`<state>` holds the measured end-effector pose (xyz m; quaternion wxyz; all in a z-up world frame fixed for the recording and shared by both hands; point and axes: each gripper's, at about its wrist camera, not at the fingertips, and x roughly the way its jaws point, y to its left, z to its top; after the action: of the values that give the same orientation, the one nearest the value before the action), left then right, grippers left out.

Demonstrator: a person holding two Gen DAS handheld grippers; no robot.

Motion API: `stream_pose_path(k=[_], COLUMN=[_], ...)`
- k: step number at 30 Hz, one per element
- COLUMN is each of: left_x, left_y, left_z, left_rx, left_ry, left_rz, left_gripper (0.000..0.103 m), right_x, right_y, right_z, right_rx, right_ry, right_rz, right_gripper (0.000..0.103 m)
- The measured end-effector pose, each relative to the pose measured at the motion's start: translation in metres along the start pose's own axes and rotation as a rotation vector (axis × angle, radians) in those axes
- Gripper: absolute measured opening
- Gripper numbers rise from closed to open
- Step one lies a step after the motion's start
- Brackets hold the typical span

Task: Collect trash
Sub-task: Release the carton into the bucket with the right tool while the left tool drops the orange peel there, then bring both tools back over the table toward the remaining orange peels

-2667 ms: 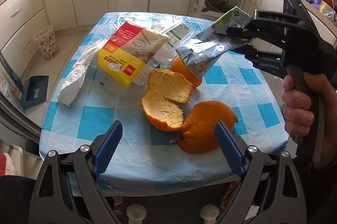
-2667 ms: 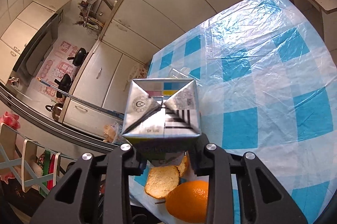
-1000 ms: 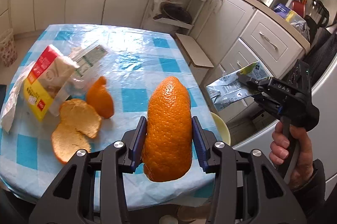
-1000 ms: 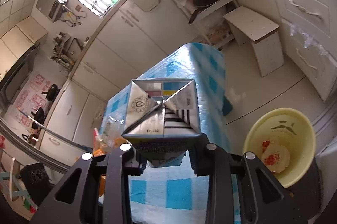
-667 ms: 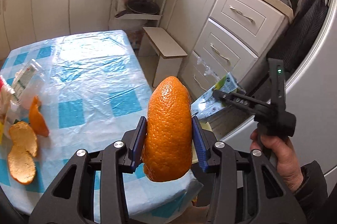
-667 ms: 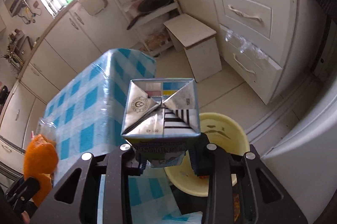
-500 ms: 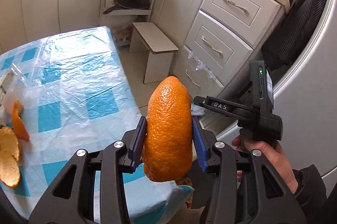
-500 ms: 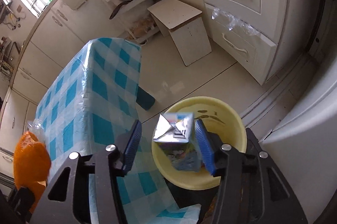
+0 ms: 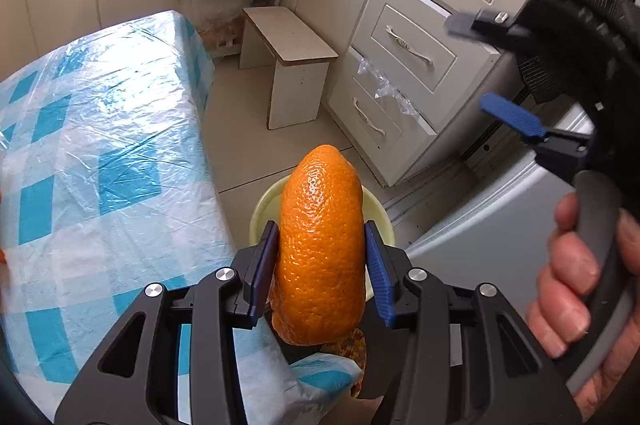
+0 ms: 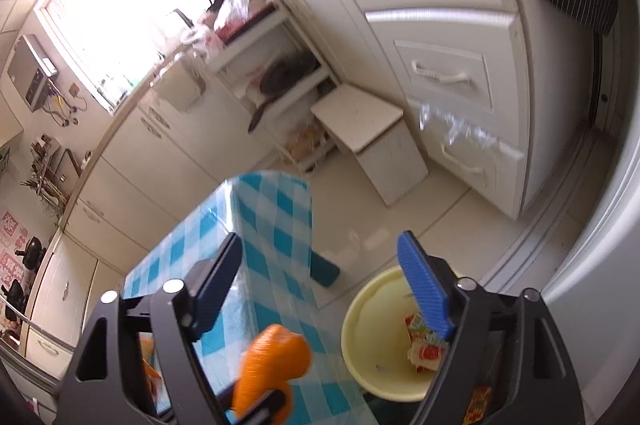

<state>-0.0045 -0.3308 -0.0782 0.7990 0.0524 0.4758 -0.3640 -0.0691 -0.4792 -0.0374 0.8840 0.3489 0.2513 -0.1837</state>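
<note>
My left gripper (image 9: 320,271) is shut on a large piece of orange peel (image 9: 322,241), held upright beyond the table's right edge and above the yellow bin (image 9: 262,201) on the floor. The same orange peel (image 10: 272,365) shows low in the right wrist view. My right gripper (image 10: 324,285) has nothing between its blue pads and its jaws are opening; it hangs over the floor next to the yellow bin (image 10: 360,329), which holds wrappers. In the left wrist view the right gripper (image 9: 492,65) sits at the upper right, gripped by a hand (image 9: 576,273).
The table with a blue-checked cloth under clear plastic (image 9: 100,161) fills the left. A small white stool (image 9: 292,65) stands on the floor beyond the bin. White drawers (image 9: 420,53) line the right, and a white appliance front (image 9: 500,217) is close by.
The right gripper let the silver carton drop into the yellow bin and spread its jaws, then lifted away. The left gripper carried the orange peel rightwards off the table to above the bin.
</note>
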Motion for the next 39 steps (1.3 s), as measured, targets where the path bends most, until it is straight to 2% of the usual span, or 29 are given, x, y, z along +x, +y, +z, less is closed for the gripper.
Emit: stream_pose_path(k=[3,7,10,14,19,24,28,39], left_x=[0.025,0.058,0.073,0.069,0.046,0.001,-0.038,-0.129], left_y=[-0.012,-0.026,-0.035,-0.037,-0.021,0.005,0.030,0.122], left_z=[0.006,0.013,0.016,0.018,0.020,0.015,0.007,-0.019], left_rx=[-0.006,-0.018,-0.016,-0.012,-0.033,-0.041,-0.043,-0.126], left_ry=[0.036,0.094,0.118,0.100,0.064,-0.001,-0.056,-0.145], left_rz=[0.000,-0.007,-0.002,0.011,0.038,0.100,0.171,0.351], left_gripper=[0.044,0.052,0.056,0.064,0.070,0.078,0.083,0.089], right_x=[-0.017,-0.033,-0.035,-0.036,-0.045,-0.051,-0.053,-0.042], right_y=[0.003,0.002,-0.001,0.002,0.015,0.036,0.058,0.127], right_z=[0.009,0.019,0.022,0.025,0.022,0.017,0.011,-0.017], right_rx=[-0.019,-0.039,-0.036,-0.044,-0.091,-0.157,-0.209,-0.377], right_ry=[-0.082,-0.158,-0.170,-0.173,-0.199,-0.220,-0.227,-0.193], right_rz=[-0.016,-0.060,-0.081,-0.080,-0.080,-0.068,-0.044,0.019], right_gripper=[0.085,0.089,0.090,0.090,0.090,0.092,0.093,0.094])
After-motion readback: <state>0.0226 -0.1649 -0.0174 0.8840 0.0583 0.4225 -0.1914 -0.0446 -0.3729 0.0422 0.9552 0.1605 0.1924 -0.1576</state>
